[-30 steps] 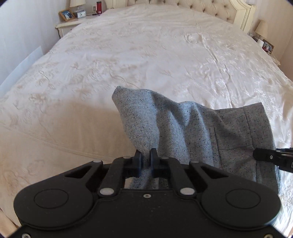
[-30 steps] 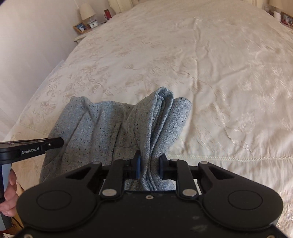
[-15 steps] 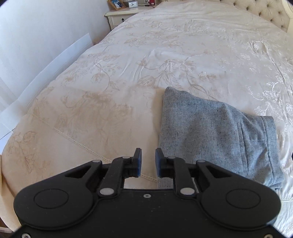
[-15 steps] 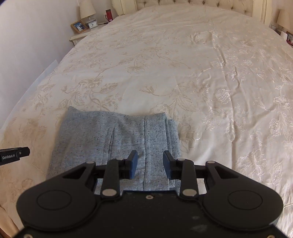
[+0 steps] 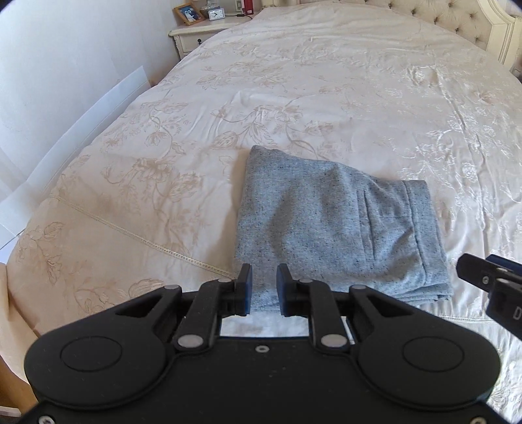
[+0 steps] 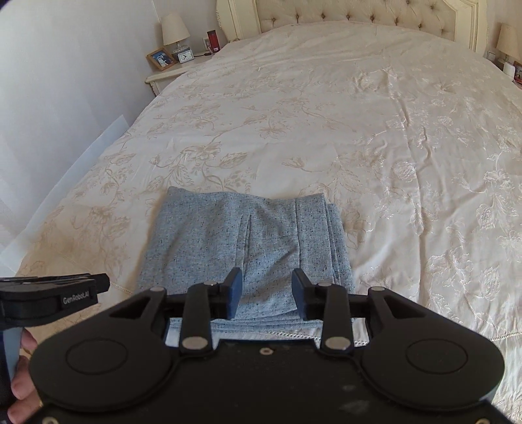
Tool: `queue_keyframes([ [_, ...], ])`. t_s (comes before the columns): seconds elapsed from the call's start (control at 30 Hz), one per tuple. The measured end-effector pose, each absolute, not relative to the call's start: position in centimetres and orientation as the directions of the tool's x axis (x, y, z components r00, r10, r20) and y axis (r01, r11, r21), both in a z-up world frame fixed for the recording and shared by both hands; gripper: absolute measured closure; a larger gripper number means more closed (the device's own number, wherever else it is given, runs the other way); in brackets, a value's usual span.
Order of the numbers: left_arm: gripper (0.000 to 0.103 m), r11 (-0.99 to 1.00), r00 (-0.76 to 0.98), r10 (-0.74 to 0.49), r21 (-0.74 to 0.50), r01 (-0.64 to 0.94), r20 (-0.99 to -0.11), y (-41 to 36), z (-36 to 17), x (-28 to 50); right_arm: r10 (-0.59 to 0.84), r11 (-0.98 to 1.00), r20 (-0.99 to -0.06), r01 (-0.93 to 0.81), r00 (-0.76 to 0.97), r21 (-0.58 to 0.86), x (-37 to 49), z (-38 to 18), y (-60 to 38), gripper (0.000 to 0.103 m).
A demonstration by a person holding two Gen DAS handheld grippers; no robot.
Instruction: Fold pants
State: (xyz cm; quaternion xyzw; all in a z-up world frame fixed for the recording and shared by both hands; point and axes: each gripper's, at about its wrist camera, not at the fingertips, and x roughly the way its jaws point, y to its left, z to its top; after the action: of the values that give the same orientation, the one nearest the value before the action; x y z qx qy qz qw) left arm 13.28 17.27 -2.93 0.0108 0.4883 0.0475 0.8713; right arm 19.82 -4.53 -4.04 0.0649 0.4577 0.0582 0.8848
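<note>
The grey speckled pants (image 5: 332, 225) lie folded into a flat rectangle on the cream bedspread near the foot of the bed; they also show in the right wrist view (image 6: 248, 248). My left gripper (image 5: 263, 290) is open and empty, just above the pants' near left corner. My right gripper (image 6: 267, 293) is open and empty, above the near edge of the pants. The right gripper's tip also shows in the left wrist view (image 5: 483, 277), and the left gripper shows in the right wrist view (image 6: 65, 290).
The bed (image 6: 359, 130) has a cream floral cover and a tufted headboard (image 6: 359, 16). A nightstand (image 5: 202, 36) with a photo frame and clock stands at the far left by the wall. A second lamp (image 6: 507, 39) stands at the far right.
Both grippers let go of the pants, opened and drew back. The pants, held up in bunches one second ago, now lie flat and folded on the bed.
</note>
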Motion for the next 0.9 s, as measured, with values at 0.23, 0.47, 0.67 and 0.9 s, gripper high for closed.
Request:
queue_keyframes([
  [0.23, 0.069, 0.998, 0.531, 0.052, 0.027, -0.054, -0.845, 15.8, -1.5, 10.8, 0.171, 0.983, -0.792, -0.042, 0.586, 0.181, 17.7, -2.8, -4.7, 0.065],
  [0.47, 0.068, 0.997, 0.518, 0.06, 0.024, -0.077, -0.853, 15.6, -1.3, 9.2, 0.183, 0.979, -0.784, -0.04, 0.594, 0.199, 15.9, -2.0, -5.4, 0.064],
  [0.67, 0.068, 0.996, 0.512, 0.065, 0.026, -0.083, -0.856, 15.6, -1.4, 8.3, 0.19, 0.976, -0.791, -0.029, 0.582, 0.214, 14.9, -1.9, -5.8, 0.063],
  [0.9, 0.068, 0.996, 0.505, 0.065, 0.025, -0.086, -0.861, 15.7, -1.4, 8.0, 0.199, 0.976, -0.786, -0.047, 0.585, 0.212, 14.1, -1.5, -5.6, 0.063],
])
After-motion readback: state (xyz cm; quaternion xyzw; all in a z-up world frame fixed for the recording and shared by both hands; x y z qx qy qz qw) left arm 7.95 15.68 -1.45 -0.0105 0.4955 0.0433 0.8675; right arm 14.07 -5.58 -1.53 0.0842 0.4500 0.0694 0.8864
